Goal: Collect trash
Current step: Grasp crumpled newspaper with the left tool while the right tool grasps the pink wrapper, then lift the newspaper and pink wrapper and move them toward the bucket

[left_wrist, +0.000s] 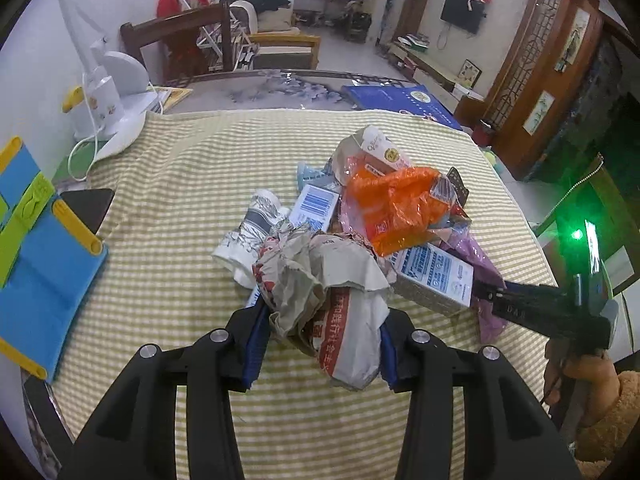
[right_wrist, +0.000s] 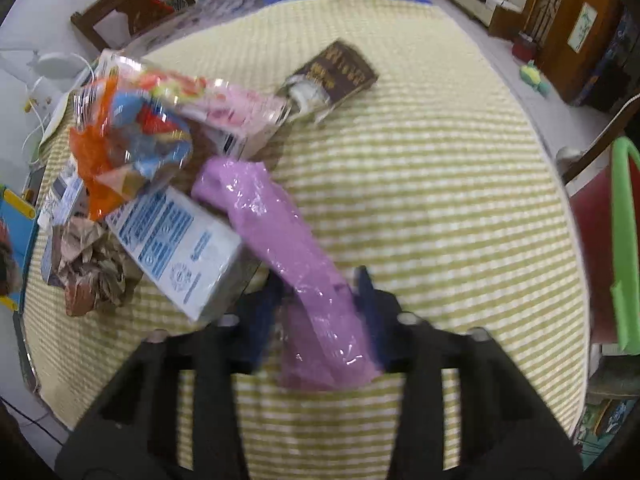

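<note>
Left gripper (left_wrist: 324,340) clamps crumpled paper (left_wrist: 332,300), right gripper (right_wrist: 320,320) pinches the purple bag (right_wrist: 296,248); the pile (left_wrist: 392,208) ahead remains uncollected.

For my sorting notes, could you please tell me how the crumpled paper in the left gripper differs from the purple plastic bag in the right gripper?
The crumpled paper is matte, grey-white with red print; the purple plastic bag is glossy and plain. The paper is balled up, while the bag stretches out long across the checked cloth. Shared: each is pinched between a gripper's pads, left gripper and right gripper.
</note>
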Available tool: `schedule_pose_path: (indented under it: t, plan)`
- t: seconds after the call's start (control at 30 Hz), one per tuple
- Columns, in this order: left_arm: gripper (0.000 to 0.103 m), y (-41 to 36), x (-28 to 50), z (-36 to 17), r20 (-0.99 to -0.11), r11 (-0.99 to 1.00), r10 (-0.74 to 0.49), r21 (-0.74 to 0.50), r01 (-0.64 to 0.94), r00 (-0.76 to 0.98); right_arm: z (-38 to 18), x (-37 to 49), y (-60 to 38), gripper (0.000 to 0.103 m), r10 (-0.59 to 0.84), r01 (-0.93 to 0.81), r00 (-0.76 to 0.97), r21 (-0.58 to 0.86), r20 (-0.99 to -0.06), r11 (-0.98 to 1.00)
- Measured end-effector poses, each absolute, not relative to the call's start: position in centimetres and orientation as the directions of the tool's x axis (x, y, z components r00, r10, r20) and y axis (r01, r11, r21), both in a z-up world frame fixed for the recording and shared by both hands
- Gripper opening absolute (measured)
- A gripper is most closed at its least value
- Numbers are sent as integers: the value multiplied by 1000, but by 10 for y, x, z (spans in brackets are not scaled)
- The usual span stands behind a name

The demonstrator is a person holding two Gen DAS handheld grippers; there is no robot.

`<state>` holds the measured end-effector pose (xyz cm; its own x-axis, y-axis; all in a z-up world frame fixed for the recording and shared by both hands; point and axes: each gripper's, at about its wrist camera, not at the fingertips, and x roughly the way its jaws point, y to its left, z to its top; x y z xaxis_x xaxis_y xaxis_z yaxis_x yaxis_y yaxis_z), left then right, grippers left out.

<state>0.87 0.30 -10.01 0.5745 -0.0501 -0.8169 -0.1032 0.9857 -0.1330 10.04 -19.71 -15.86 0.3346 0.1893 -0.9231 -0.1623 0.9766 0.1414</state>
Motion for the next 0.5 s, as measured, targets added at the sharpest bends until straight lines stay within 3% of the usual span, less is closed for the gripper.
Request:
schedule_pose_path:
  t: [0.1,0.5]
  plan:
    - [43,9,11,-95,-806,985,-61,-144,-96,589,-139,92,-201,28,220,-143,383,177,-897,974]
    - [43,8,14,-85,-773,983,-90,-172,-70,627,-54,68,-194,28,306,-198,559,234,-770,952]
